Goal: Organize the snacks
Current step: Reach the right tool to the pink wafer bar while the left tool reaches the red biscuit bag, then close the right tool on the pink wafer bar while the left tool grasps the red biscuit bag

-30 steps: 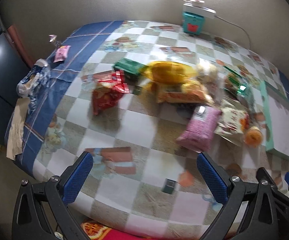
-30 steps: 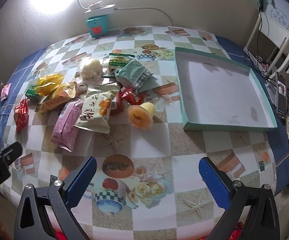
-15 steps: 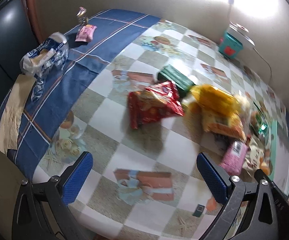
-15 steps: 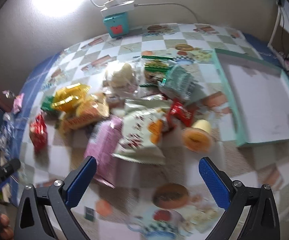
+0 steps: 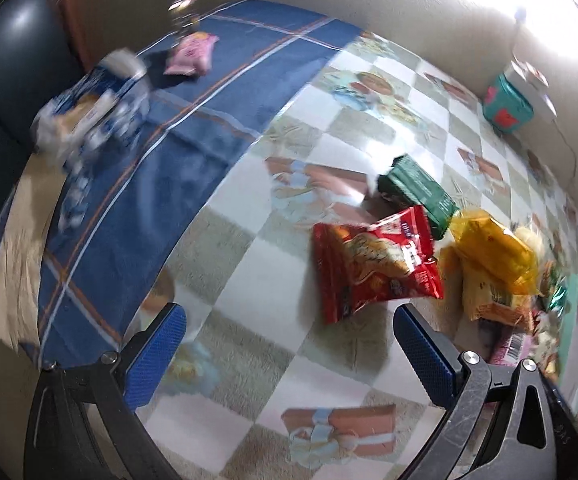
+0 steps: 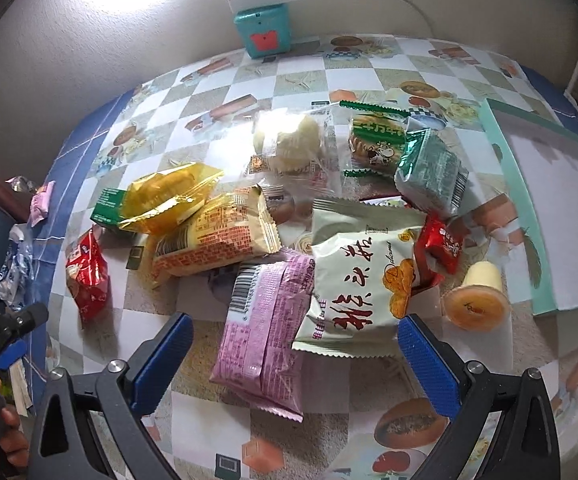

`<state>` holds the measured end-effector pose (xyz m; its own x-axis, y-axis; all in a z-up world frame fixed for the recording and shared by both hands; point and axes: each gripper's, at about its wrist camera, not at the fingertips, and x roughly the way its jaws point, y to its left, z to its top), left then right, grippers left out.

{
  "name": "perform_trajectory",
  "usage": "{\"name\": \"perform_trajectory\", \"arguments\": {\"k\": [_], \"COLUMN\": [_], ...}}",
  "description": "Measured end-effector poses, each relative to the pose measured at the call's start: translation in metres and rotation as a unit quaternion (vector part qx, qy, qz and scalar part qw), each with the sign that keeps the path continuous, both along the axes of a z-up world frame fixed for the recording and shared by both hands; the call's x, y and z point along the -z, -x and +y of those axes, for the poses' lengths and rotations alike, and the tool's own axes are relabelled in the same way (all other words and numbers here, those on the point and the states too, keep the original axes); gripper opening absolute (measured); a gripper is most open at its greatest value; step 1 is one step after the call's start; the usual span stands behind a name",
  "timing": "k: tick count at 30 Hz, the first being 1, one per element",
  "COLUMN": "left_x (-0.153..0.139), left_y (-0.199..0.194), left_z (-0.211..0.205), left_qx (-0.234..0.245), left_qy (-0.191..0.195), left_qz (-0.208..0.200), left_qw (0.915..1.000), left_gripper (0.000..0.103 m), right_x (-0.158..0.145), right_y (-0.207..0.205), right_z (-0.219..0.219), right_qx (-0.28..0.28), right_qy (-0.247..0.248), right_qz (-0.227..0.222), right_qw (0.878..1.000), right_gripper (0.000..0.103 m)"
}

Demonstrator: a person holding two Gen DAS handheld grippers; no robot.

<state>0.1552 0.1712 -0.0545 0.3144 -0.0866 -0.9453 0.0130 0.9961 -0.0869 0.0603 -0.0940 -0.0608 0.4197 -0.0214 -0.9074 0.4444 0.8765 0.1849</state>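
A heap of snack packets lies on the checked tablecloth. My left gripper (image 5: 289,344) is open and empty, just short of a red chip bag (image 5: 373,264), with a green packet (image 5: 417,190) and a yellow bag (image 5: 493,254) beyond it. My right gripper (image 6: 295,354) is open and empty, its fingers on either side of a pink packet (image 6: 267,332) and a white-green chip bag (image 6: 359,276). An orange jelly cup (image 6: 475,300) lies right of them. The red chip bag (image 6: 89,276) shows at the left. A shallow teal tray (image 6: 517,184) lies at the right.
A teal box (image 6: 263,28) with a white power strip stands by the wall. A small pink packet (image 5: 191,54) and a blue-white wrapper (image 5: 89,114) lie on the blue cloth at the left table edge. The left gripper's body (image 6: 5,328) shows at lower left.
My left gripper has swung left and closer to the red chip bag. My right gripper has moved forward over the heap, now bracketing the pink packet. Both stay open.
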Motion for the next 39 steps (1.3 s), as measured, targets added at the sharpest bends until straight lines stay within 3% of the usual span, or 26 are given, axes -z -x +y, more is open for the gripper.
{"name": "perform_trajectory", "arguments": {"k": [5,9,24,30,39], "left_x": [0.007,0.013,0.062,0.065,0.067], "left_y": [-0.021,-0.034,-0.065,-0.071,-0.084], "left_z": [-0.04,-0.059,-0.054,-0.045,-0.041], "left_qx": [0.071,0.093,0.039,0.022,0.012], "left_qy": [-0.036,-0.037,-0.056,-0.055,-0.063], "left_qz": [0.011,0.023,0.092,0.091,0.1], "left_qw": [0.9967,0.9947,0.9935,0.9941,0.9929], "left_gripper": [0.103,0.103,0.103,0.103,0.103], "right_x": [0.003,0.0,0.013,0.033,0.034], "right_y": [-0.003,-0.005,-0.01,-0.015,-0.023], "right_z": [0.0,0.009,0.018,0.014,0.014], "right_qx": [0.002,-0.012,-0.035,-0.029,-0.03], "right_qy": [-0.014,-0.011,-0.02,-0.046,-0.045], "right_qz": [0.008,0.005,0.024,0.045,0.045], "right_qw": [1.0,1.0,0.999,0.997,0.998], "right_gripper": [0.098,0.097,0.09,0.085,0.084]}}
